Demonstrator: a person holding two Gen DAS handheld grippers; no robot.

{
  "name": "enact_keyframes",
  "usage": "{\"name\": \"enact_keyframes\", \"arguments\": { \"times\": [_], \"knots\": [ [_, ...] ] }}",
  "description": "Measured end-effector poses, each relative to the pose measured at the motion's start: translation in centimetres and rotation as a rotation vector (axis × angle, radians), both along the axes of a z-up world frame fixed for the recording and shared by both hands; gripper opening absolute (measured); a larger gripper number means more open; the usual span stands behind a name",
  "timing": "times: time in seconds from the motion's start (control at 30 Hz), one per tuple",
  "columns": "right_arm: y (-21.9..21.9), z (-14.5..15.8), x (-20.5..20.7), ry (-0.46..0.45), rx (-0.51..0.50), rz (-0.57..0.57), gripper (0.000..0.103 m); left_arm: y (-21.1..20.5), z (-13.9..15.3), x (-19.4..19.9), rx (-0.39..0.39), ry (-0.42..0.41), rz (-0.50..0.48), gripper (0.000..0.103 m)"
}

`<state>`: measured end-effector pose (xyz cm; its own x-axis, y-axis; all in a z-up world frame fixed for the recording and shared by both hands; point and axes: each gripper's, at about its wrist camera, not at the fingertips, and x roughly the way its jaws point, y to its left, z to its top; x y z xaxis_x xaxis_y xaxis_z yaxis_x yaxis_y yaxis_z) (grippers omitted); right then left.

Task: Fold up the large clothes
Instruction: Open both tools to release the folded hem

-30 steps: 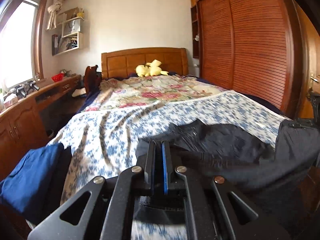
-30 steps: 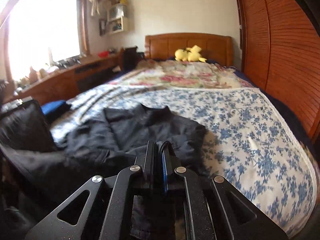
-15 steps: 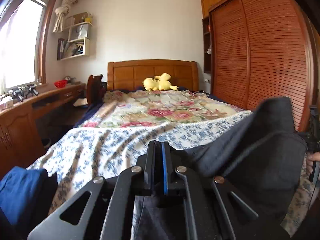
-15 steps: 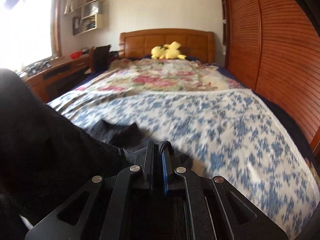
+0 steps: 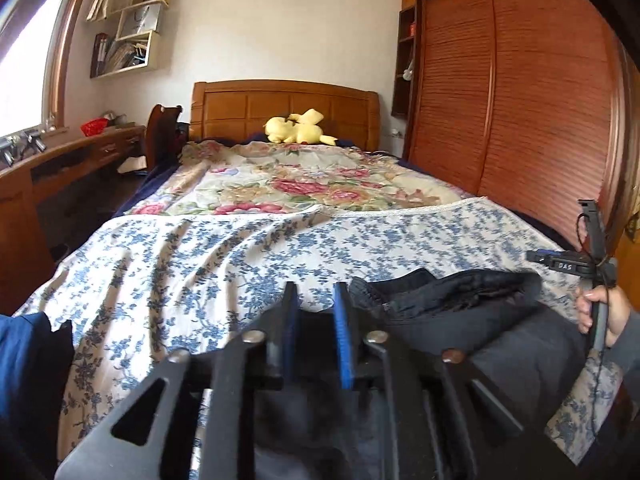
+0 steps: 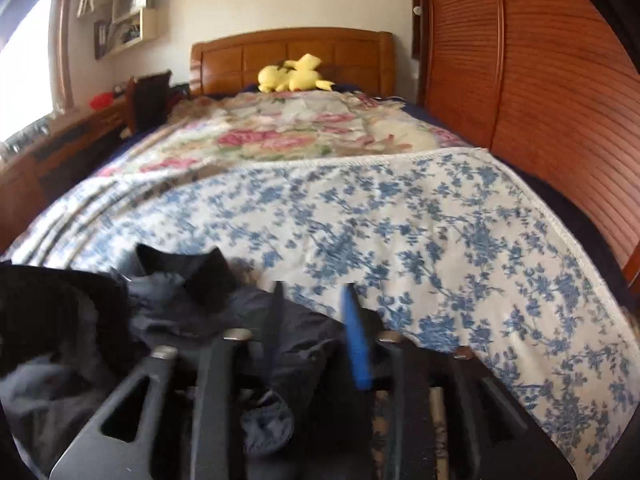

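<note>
Dark garment (image 5: 460,312) lay bunched on the bed (image 5: 240,256).
Left claw (image 5: 316,320) and right claw (image 6: 314,316) both stood apart, gripping nothing.

Matt dark cloth jacket (image 5: 472,320), printed cotton bedspread (image 5: 224,264), glossy wood headboard (image 5: 284,108), slatted wood wardrobe (image 5: 520,100)

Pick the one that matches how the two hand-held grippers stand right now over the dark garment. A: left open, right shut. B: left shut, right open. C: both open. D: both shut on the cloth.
C: the left hand-held gripper and the right hand-held gripper each show a clear gap between their fingers, with the dark garment lying on the bed below.
</note>
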<state>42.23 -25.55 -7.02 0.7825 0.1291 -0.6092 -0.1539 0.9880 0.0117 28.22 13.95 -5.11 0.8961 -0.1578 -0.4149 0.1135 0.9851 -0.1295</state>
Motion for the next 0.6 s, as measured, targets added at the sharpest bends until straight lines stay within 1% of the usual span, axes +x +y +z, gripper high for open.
{"name": "enact_keyframes", "arguments": {
  "times": [0.03,0.13,0.3,0.47,0.6],
  "knots": [
    [0.0,0.2,-0.2,0.000,-0.006,-0.002,0.054,0.0,0.1,-0.2,-0.007,0.000,-0.004,0.026],
    [0.6,0.3,-0.7,0.000,-0.061,0.016,0.055,0.0,0.1,-0.6,-0.007,0.000,-0.018,0.030],
    [1.4,-1.2,-0.7,0.058,-0.145,0.045,0.055,-0.6,-0.3,-0.9,0.020,0.015,-0.041,0.033],
    [2.2,-3.4,1.4,0.127,-0.209,0.062,0.055,-1.5,-1.1,-0.9,0.026,0.038,-0.066,0.037],
    [3.1,-4.8,4.5,0.187,-0.244,0.064,0.055,-2.5,-1.8,-0.7,0.039,0.056,-0.097,0.043]
  ]
}}
